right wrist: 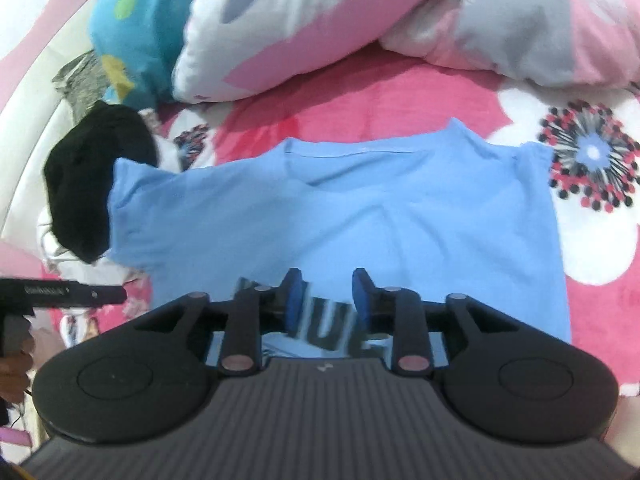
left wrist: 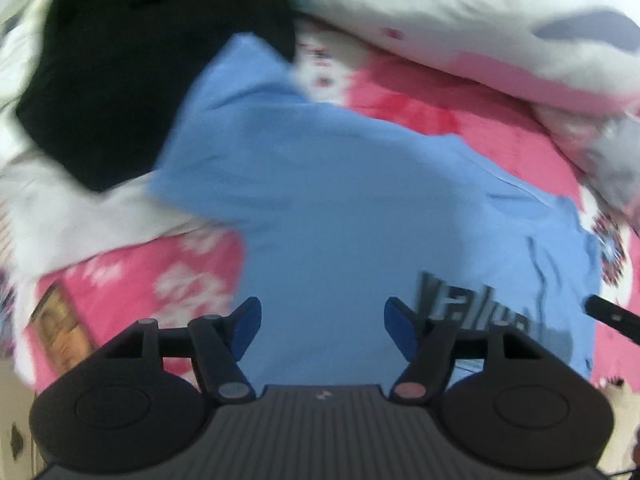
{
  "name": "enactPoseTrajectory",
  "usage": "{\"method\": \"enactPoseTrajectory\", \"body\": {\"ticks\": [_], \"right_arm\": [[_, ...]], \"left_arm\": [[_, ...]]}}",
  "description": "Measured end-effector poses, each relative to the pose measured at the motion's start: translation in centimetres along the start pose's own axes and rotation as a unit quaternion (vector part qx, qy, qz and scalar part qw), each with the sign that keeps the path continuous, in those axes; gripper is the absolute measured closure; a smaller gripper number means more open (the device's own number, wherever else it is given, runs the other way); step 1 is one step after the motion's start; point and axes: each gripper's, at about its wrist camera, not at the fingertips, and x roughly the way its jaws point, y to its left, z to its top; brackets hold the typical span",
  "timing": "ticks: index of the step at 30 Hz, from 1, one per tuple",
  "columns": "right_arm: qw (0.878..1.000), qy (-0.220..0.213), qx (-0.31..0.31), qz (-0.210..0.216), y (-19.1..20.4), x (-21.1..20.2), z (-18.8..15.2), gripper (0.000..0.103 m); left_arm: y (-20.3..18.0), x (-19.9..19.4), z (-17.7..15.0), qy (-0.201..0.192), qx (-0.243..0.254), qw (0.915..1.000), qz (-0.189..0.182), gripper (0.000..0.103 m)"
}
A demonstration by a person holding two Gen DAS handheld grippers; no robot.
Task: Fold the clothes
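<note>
Both of your tools are hovering over the blue T-shirt [right wrist: 340,208] lying flat on the bed [right wrist: 400,96]: left hand-held gripper [left wrist: 322,325] spread wide, right hand-held gripper [right wrist: 325,300] half open, seemingly gripping nothing, though blurred.

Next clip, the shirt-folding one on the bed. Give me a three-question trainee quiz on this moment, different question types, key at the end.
1. True or false: the left gripper has its fingers closed on the blue T-shirt.
2. Multiple choice: what lies against the shirt's left sleeve in the right wrist view? A) black garment B) a towel C) a shoe
3. Fill in: the shirt lies spread on a pink ______ bedspread.

Key: 1 false, both the left and the right gripper are open and hold nothing. 2 A. 3 floral.
</note>
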Motion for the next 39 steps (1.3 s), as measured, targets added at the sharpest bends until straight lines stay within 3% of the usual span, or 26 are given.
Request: {"method": "enactPoseTrajectory", "body": {"ticks": [6,12,18,22,32,36,39], "right_arm": [[0.999,0.006,-0.030,0.032,4.9,0.2,2.9,0.069],[0.996,0.015,-0.011,0.085,10.3,2.8,5.6,0.063],[0.987,0.048,0.031,0.148,16.2,8.2,7.6,0.063],[0.984,0.077,0.041,0.157,19.6,12.8,8.6,0.062],[0.983,0.118,0.027,0.139,25.8,20.5,10.2,0.063],[0.982,0.129,0.025,0.135,27.2,22.4,10.2,0.063],[0.983,0.140,0.028,0.117,27.6,23.7,10.1,0.063]], "left_arm": [[4.4,-0.9,0.6,-0.040,-0.042,0.9975,0.039,0.034],[6.6,0.9,2.5,-0.071,-0.029,0.9943,0.074,0.037],[7.9,2.9,4.3,-0.101,-0.010,0.9908,0.090,0.050],[7.9,4.5,4.8,-0.105,0.027,0.9904,0.086,0.052],[8.2,7.5,5.8,-0.092,0.051,0.9921,0.068,0.055],[8.4,8.2,5.8,-0.089,0.047,0.9929,0.063,0.066],[8.2,8.3,5.5,-0.091,0.055,0.9926,0.058,0.080]]}}
